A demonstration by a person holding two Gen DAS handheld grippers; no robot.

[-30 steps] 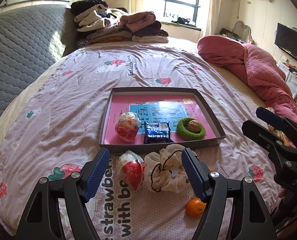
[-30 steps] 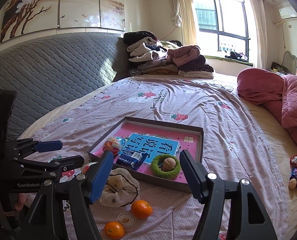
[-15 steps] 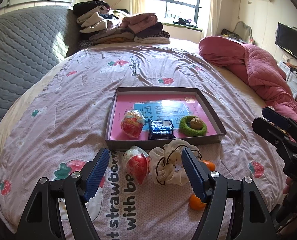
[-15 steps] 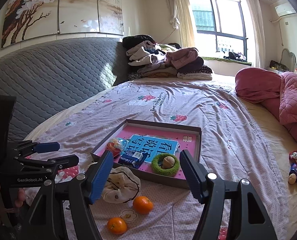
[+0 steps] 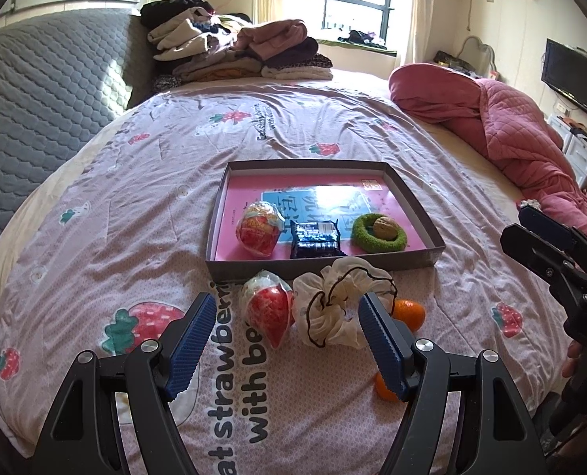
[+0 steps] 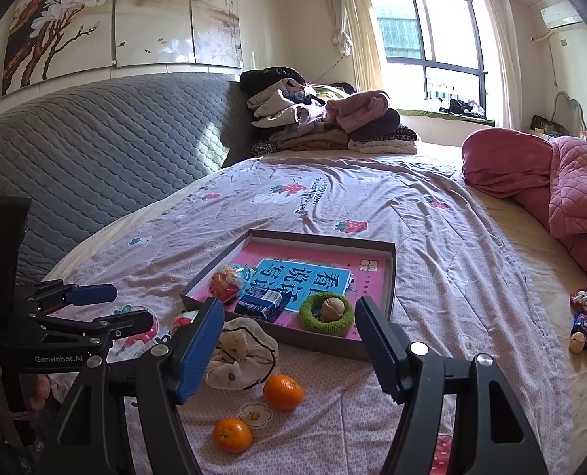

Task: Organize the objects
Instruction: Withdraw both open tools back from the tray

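Note:
A shallow grey tray (image 5: 321, 267) with a pink and blue sheet inside lies on the bedspread. It holds a red wrapped ball (image 5: 258, 229), a dark blue snack pack (image 5: 315, 237) and a green ring (image 5: 400, 237) with a walnut (image 5: 386, 227) in it. Before its front wall lie a red wrapped snack (image 5: 269, 312), a cream scrunchie (image 5: 333, 312) and two oranges (image 5: 412, 312) (image 5: 384, 390). My left gripper (image 5: 284, 304) hovers open over the snack and scrunchie, touching neither. My right gripper (image 6: 288, 308) stands open and empty above the oranges (image 6: 283, 392) (image 6: 232, 434), short of the tray (image 6: 392, 273).
Folded clothes (image 5: 234, 51) are piled at the head of the bed against a grey quilted headboard (image 5: 36, 99). A pink quilt (image 5: 511, 130) lies bunched on the right. Small snacks and a walnut (image 6: 584, 324) sit near the bed's right edge.
Both views have drifted back a little from the tray, so the objects sit slightly higher in frame. Nothing on the bed has moved and both jaws stand as wide as before.

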